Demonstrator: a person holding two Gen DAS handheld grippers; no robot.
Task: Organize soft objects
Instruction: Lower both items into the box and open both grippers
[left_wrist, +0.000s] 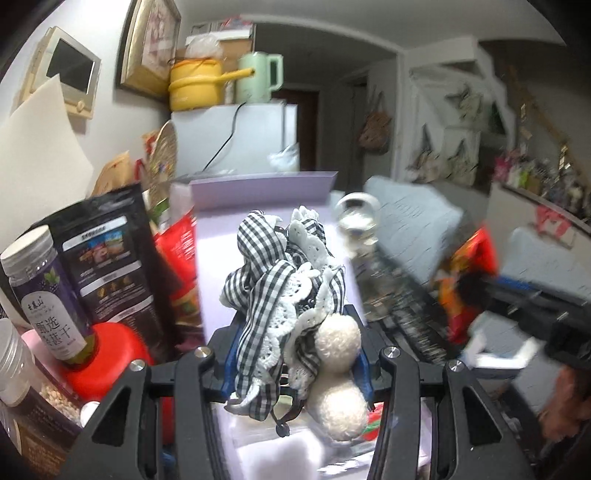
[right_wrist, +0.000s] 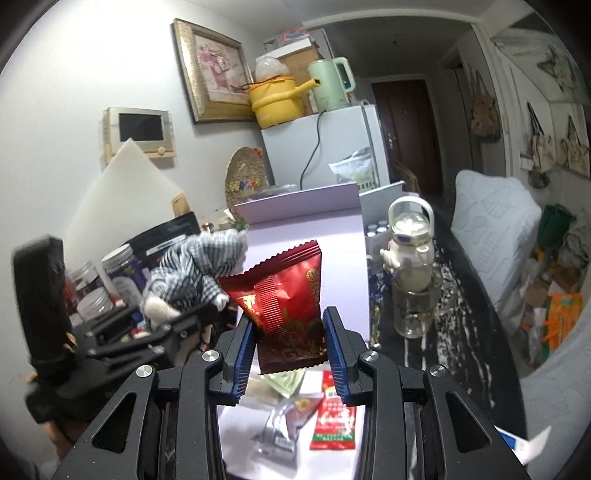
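My left gripper (left_wrist: 295, 354) is shut on a black-and-white checked hair bow with white lace and two white pompoms (left_wrist: 284, 291), held above the lilac box (left_wrist: 258, 192). The bow also shows in the right wrist view (right_wrist: 192, 269), with the left gripper (right_wrist: 173, 325) at the left. My right gripper (right_wrist: 290, 347) is shut on a red snack bag (right_wrist: 284, 291) and holds it upright over the lilac box (right_wrist: 306, 210). The same red bag appears blurred at the right of the left wrist view (left_wrist: 469, 273).
Small packets (right_wrist: 332, 417) lie in the box below the right gripper. A white-lidded water bottle (right_wrist: 410, 266) stands on the dark marbled table to the right. Jars (left_wrist: 44, 295), a black pouch (left_wrist: 107, 254) and a red tub (left_wrist: 114, 354) crowd the left. A white fridge (right_wrist: 321, 147) stands behind.
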